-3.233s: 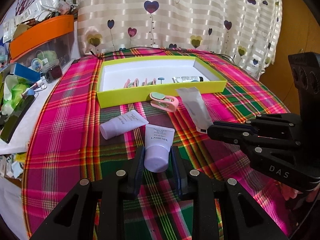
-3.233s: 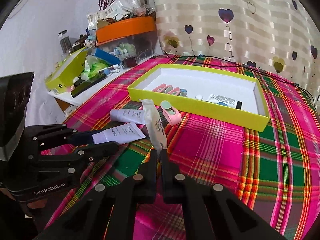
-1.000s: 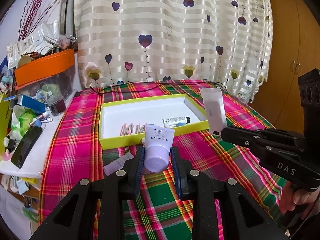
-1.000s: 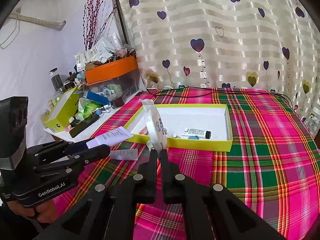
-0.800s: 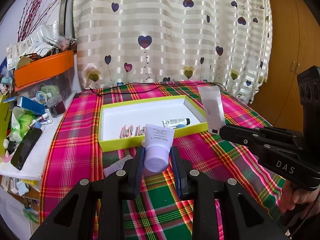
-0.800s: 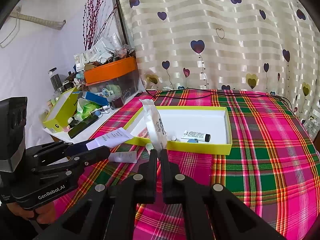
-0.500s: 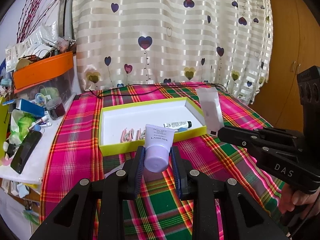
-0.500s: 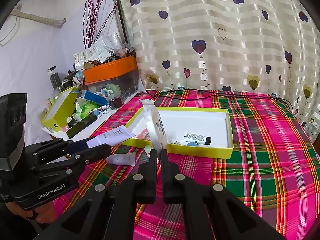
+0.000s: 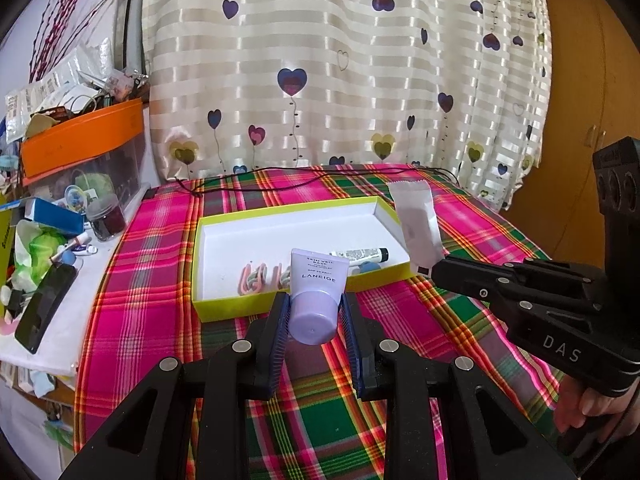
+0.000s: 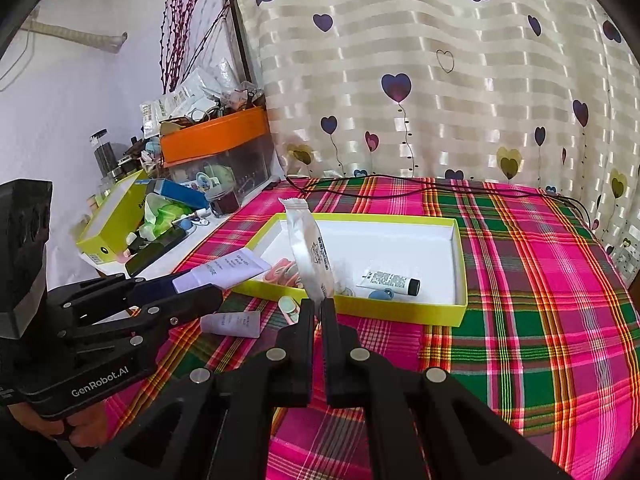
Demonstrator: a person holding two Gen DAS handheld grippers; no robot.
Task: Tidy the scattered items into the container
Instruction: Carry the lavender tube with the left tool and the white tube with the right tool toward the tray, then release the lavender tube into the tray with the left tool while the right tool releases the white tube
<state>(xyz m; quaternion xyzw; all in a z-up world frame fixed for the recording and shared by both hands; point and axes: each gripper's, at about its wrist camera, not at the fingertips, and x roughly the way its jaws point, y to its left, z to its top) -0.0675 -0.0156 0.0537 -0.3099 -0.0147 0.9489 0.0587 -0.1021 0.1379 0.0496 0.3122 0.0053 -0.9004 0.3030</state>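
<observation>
Lilac tube [image 9: 316, 300] between left gripper [image 9: 314, 320] fingers [image 9: 276, 332]

Both tubes [image 9: 316, 292] lifted off tablecloth [image 9: 152, 280].

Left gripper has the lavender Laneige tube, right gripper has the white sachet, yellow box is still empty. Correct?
Not quite. The left gripper does hold the lavender Laneige tube and the right gripper the white sachet, but the yellow box isn't empty: the right wrist view shows a small black-capped tube, pink clips and a blue piece inside.
</observation>
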